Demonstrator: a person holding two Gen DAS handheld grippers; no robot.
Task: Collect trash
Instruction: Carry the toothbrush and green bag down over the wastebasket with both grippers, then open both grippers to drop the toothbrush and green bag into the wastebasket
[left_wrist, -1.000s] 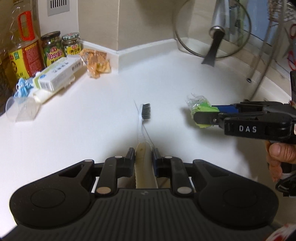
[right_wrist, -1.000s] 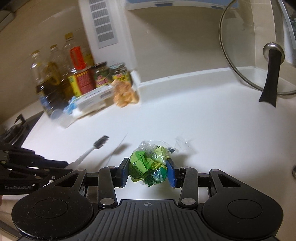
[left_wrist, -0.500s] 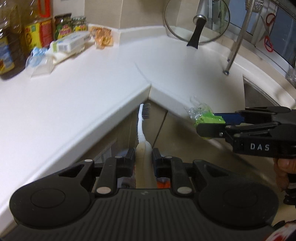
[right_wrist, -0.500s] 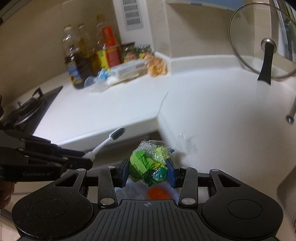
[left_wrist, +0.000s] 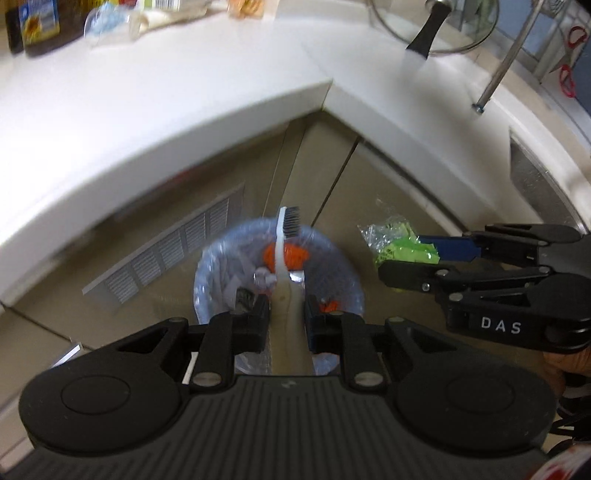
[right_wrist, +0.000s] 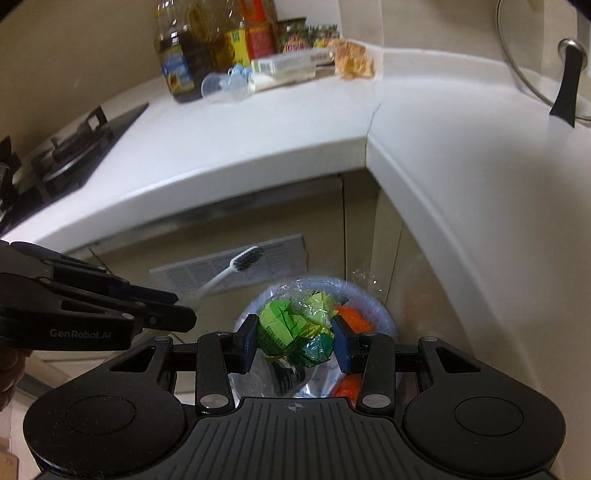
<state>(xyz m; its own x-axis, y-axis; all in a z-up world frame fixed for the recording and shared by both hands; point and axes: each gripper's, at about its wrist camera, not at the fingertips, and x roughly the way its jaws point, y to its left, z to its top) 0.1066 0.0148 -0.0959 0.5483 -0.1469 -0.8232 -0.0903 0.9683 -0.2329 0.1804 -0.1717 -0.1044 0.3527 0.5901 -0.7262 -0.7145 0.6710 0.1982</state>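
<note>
Left wrist view. Left gripper (left_wrist: 286, 325): jaws clenched on the pale handle of a toothbrush (left_wrist: 282, 258), whose dark bristle head points away, over the trash bin (left_wrist: 207, 266). Bin: plastic-lined, blurred; orange scraps and pale bits inside, otherwise hard to make out; near rim hidden behind the gripper body. Right gripper (left_wrist: 402, 258): enters from the right, grasping a crumpled green wrapper (left_wrist: 397, 242) just beside the bin's right rim. White countertop (left_wrist: 147, 110): its corner edge overhangs beige cabinet doors behind the bin; bottles at top cut off.

Right wrist view. Right gripper (right_wrist: 295, 338): pads pressed on both sides of the green wrapper (right_wrist: 295, 325), above the bin (right_wrist: 380, 314), whose inside is mostly hidden. Left gripper (right_wrist: 177, 314): at left, toothbrush (right_wrist: 236, 267) projecting before a vent grille (right_wrist: 273, 266). Open room lies between counter edge (right_wrist: 221, 166) and bin.
</note>
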